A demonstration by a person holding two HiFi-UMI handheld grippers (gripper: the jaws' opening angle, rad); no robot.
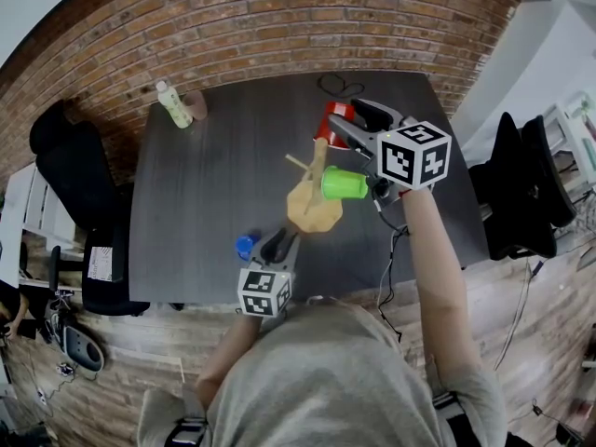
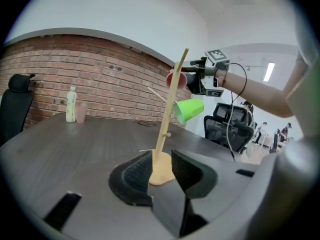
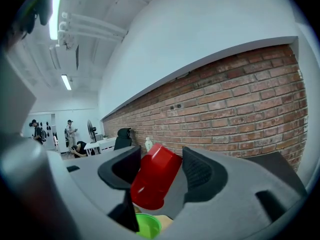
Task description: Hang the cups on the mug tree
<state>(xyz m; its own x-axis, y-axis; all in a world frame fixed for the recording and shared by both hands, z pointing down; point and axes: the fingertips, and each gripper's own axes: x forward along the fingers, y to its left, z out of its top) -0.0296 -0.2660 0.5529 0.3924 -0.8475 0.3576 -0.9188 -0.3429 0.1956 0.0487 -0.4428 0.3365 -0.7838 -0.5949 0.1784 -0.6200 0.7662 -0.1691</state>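
A wooden mug tree (image 1: 315, 203) stands at the middle of the dark table (image 1: 205, 194). A green cup (image 1: 343, 183) hangs sideways on one of its branches. My right gripper (image 1: 346, 124) is up at the top of the tree, and a red cup (image 3: 152, 181) sits tilted, bottom up, between its wide jaws without being pressed. Whether a peg carries the red cup is hidden. My left gripper (image 2: 161, 171) is low on the table, shut on the edge of the tree's base (image 2: 161, 176). A blue cup (image 1: 246, 245) lies beside it.
A pale green bottle (image 1: 173, 105) and a pinkish tumbler (image 1: 196, 105) stand at the far left corner. A black cable loop (image 1: 340, 87) lies at the far edge. Black office chairs flank the table on the left (image 1: 79, 184) and on the right (image 1: 526, 184).
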